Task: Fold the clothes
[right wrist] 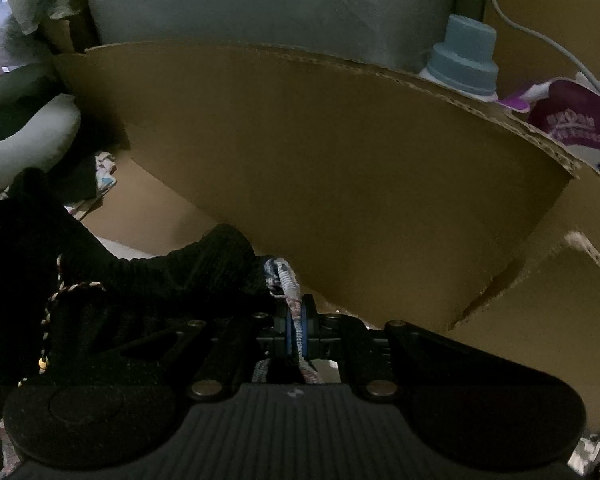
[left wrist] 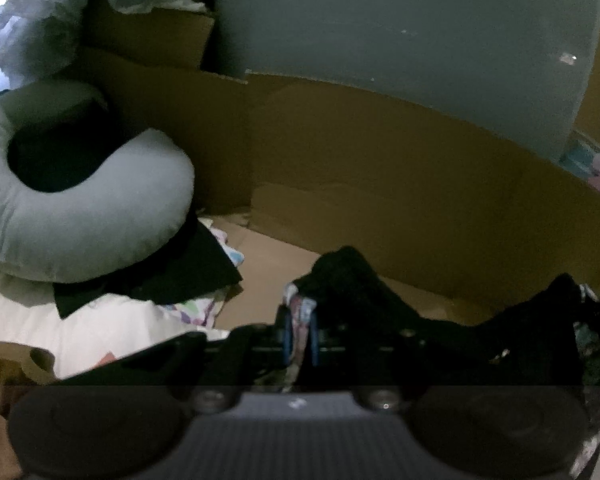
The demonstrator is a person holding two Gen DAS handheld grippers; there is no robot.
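Pinching the same dark garment [right wrist: 188, 268], both tools are closed: the left tool [left wrist: 300, 334] grips a patterned hem at one corner; the right tool [right wrist: 297, 330] clamps the matching patterned edge at the other; the black cloth sags between them, held up over a cardboard sheet [left wrist: 268, 264]; no fold looks made yet, so laying it out and folding remain; beyond stand a cardboard wall [right wrist: 340, 184] and a grey ring cushion [left wrist: 80, 216].
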